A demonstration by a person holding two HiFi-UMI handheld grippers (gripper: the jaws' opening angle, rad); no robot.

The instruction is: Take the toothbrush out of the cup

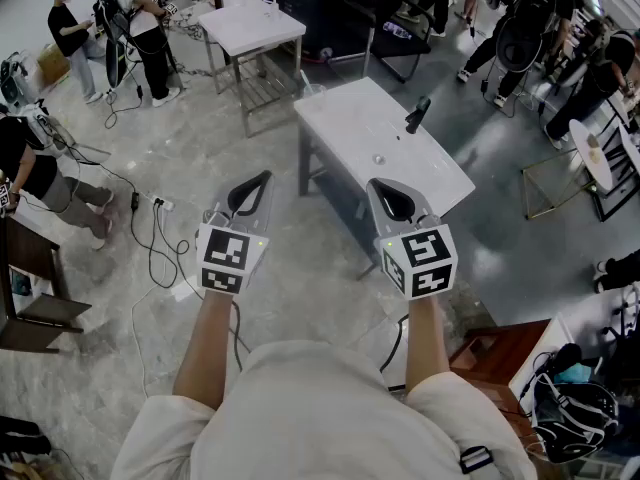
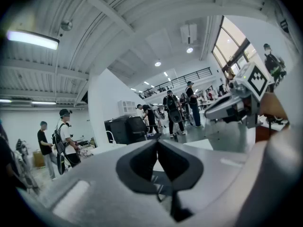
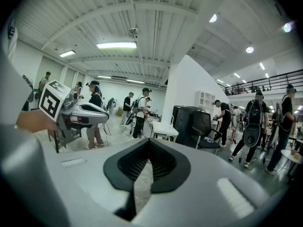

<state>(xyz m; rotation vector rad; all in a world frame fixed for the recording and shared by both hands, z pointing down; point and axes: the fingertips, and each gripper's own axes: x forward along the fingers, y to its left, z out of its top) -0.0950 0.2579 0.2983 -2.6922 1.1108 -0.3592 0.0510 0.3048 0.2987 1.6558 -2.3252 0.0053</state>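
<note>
A white table (image 1: pixel 360 128) stands ahead of me in the head view. Near its far right edge rises a dark upright object (image 1: pixel 417 114), apparently the cup with the toothbrush; I cannot tell the two apart at this distance. A small pale item (image 1: pixel 378 158) lies mid-table. My left gripper (image 1: pixel 266 176) hangs over the floor left of the table, shut and empty, its tips (image 2: pixel 157 141) meeting. My right gripper (image 1: pixel 374 184) hovers at the table's near edge, well short of the dark object, also shut and empty, with its tips (image 3: pixel 148 141) together.
A second white table (image 1: pixel 250 26) stands further back on the left, and a black chair (image 1: pixel 400 43) behind the main table. Cables (image 1: pixel 150 238) trail over the floor at left. Wooden furniture (image 1: pixel 500 353) sits at my right. Several people stand around the room.
</note>
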